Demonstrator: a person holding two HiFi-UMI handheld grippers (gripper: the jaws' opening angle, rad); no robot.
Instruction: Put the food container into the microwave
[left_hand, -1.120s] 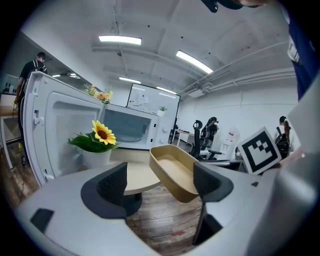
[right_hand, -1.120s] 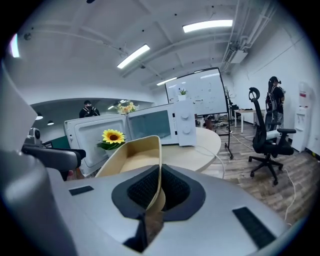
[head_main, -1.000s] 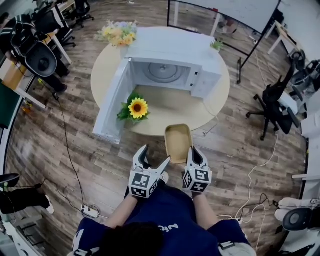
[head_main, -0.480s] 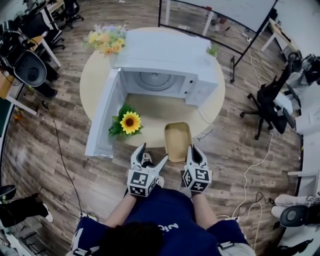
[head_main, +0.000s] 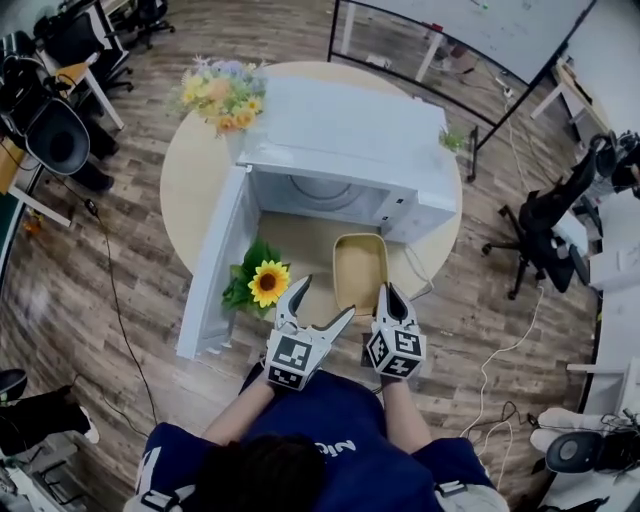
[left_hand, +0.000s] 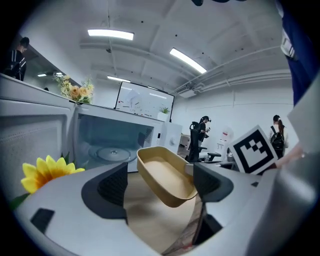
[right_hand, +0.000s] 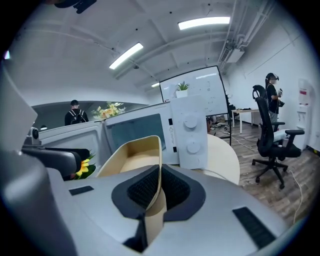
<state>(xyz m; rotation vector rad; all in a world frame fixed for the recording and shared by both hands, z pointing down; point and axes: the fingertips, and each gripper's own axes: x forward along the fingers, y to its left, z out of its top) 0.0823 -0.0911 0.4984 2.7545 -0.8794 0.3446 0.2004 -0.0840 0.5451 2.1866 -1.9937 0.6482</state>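
While the beige oblong plastic food container (head_main: 360, 268) hangs in the air just in front of the white microwave (head_main: 345, 135), the step in hand is, by my reading, the carry toward the oven's mouth; nothing has gone inside yet. The right claw (head_main: 387, 296) is clamped on the container's near end wall, one pad inside the tub and one outside, so the tub juts out toward the microwave and looks somewhat tilted. The left claw (head_main: 322, 300) stands with its jaws apart and nothing between the pads; it is left of the container and does not touch it.

The microwave door (head_main: 213, 268) is swung fully out on the microwave's left side, so the cavity is free to enter. The next move calls for levelling the tub, steering it toward the middle of the opening, clear of the microwave's control panel on the right, and lowering it onto the glass turntable (left_hand: 112, 152) before the right claw lets go.

Counted: one food container, one microwave with one door and one turntable, one round pale wooden tabletop (head_main: 188, 165) under the microwave, one yellow artificial sunflower (head_main: 268, 283) before the door, one mixed flower bouquet (head_main: 222, 90) behind the microwave's left corner, and two claws.
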